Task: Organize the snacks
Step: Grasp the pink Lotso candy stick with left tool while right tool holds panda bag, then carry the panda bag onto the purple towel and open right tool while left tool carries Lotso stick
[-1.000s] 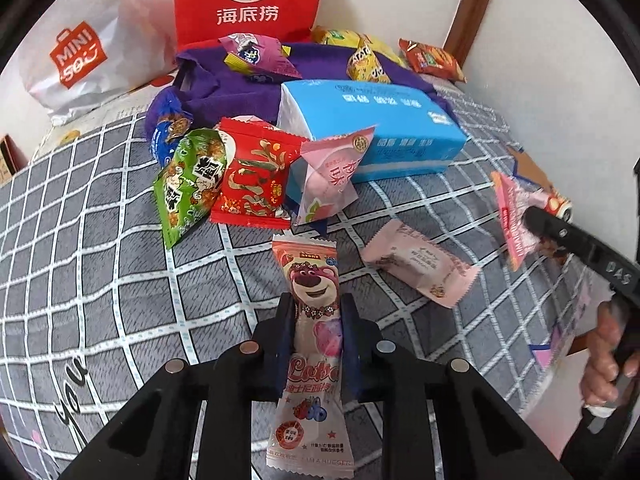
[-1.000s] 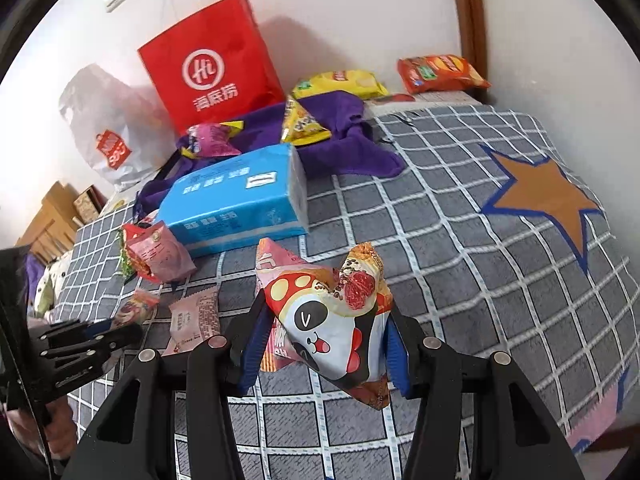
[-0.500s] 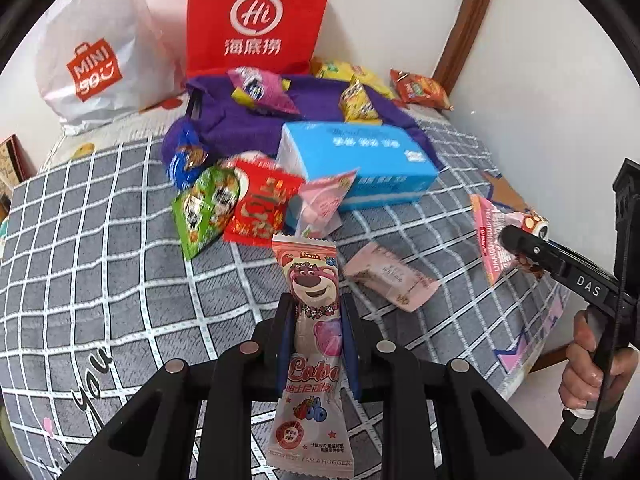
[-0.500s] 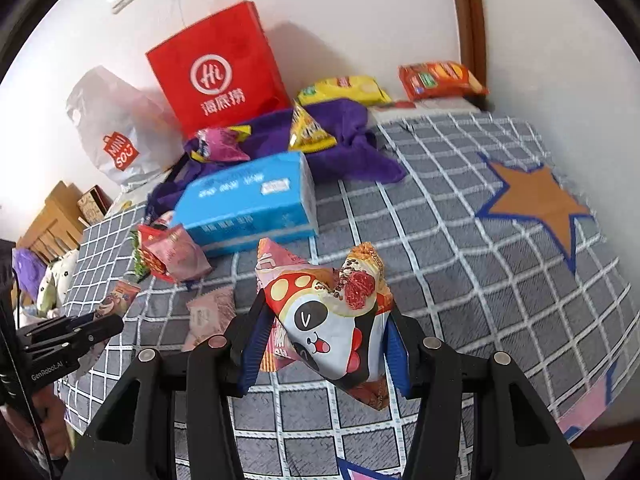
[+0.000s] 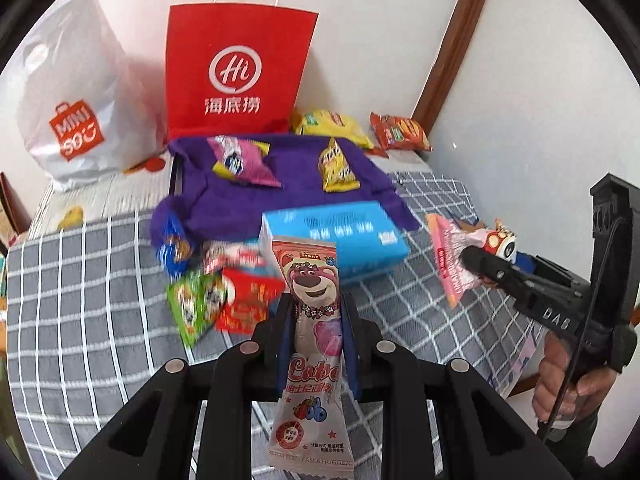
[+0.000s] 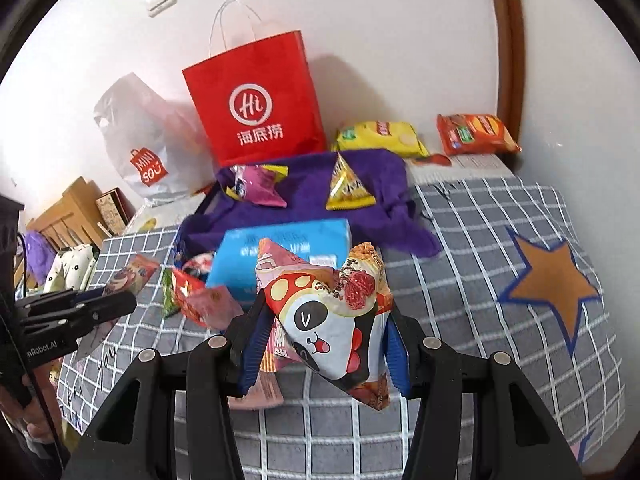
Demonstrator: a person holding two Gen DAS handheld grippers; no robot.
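Note:
In the left wrist view my left gripper (image 5: 316,320) is shut on a long pink bear-print snack packet (image 5: 314,276), held upright above the bed. My right gripper (image 6: 324,332) is shut on a puffy panda-print snack bag (image 6: 332,312) with a pink packet (image 6: 280,264) pinched behind it. The left view catches the right gripper (image 5: 468,258) at the far right, a hand on its handle. The right view shows the left gripper (image 6: 120,300) at the left edge with the bear packet (image 6: 132,276).
Against the wall stand a red paper bag (image 6: 256,108) and a white plastic bag (image 6: 148,144). A purple cloth (image 6: 312,196) bears two snack packs. A blue tissue box (image 6: 288,248), green and red packets (image 5: 216,304) and chip bags (image 6: 476,134) lie on the grey checked bedcover (image 6: 480,320).
Both grippers have risen with their packets still gripped. The bed and its snacks now sit lower and smaller in both views, and more of the wall and bags shows.

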